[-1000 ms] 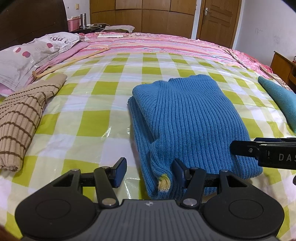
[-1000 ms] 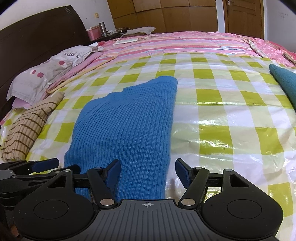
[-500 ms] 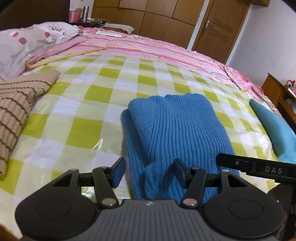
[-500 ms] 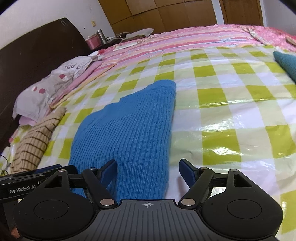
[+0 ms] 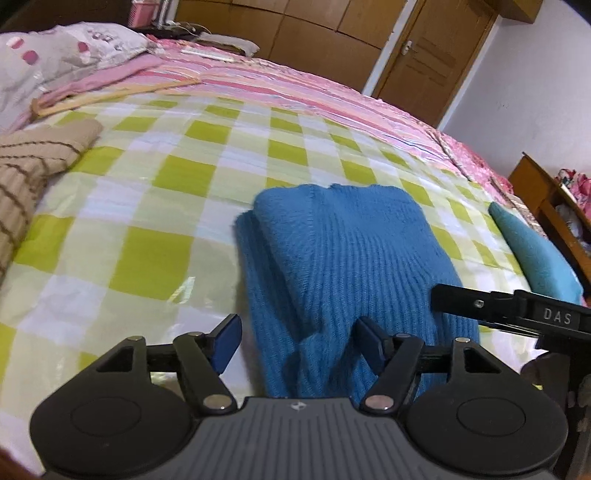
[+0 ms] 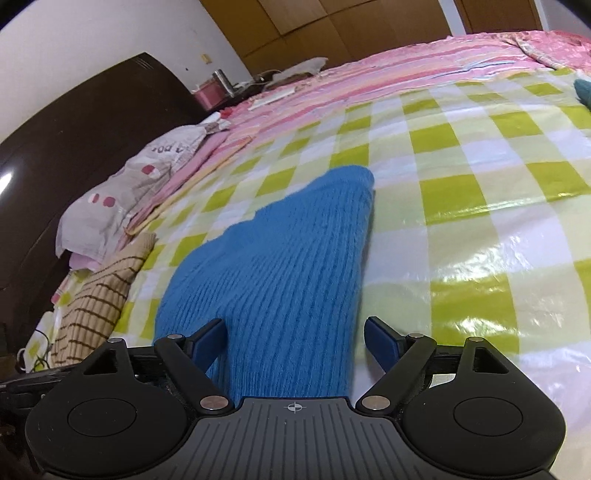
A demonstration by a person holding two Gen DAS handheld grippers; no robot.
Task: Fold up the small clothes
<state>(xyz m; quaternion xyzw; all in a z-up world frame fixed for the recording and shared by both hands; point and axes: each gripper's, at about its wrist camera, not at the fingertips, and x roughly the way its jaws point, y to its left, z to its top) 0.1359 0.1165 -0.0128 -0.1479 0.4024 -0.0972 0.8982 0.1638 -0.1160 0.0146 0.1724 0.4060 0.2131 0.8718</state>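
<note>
**Both grippers let go, blue sweater folded on the bed**

Closest to me, my left gripper sits at the near left corner of the blue sweater. Its jaws have just been opening, and they stand apart now with that near edge of the knit bunched up between them, the pads not pressing on it as far as I can see. My right gripper is over the sweater's near right edge, jaws also just opened wider, and the knit runs up between the fingers without being pinched. From the left camera the right gripper's black finger pokes in from the right, just over the sweater's right side.

The sweater itself lies folded into a thick rectangle on the green-and-white checked sheet, roughly mid-bed, ribs running away from me.

Off to the left there's a tan striped knit lying near the bed's edge, well apart from the sweater. On the right a teal garment lies near that edge.

Further back, a spotted pillow against the dark headboard, then a pink striped blanket, and wooden wardrobe doors at the far wall.
</note>
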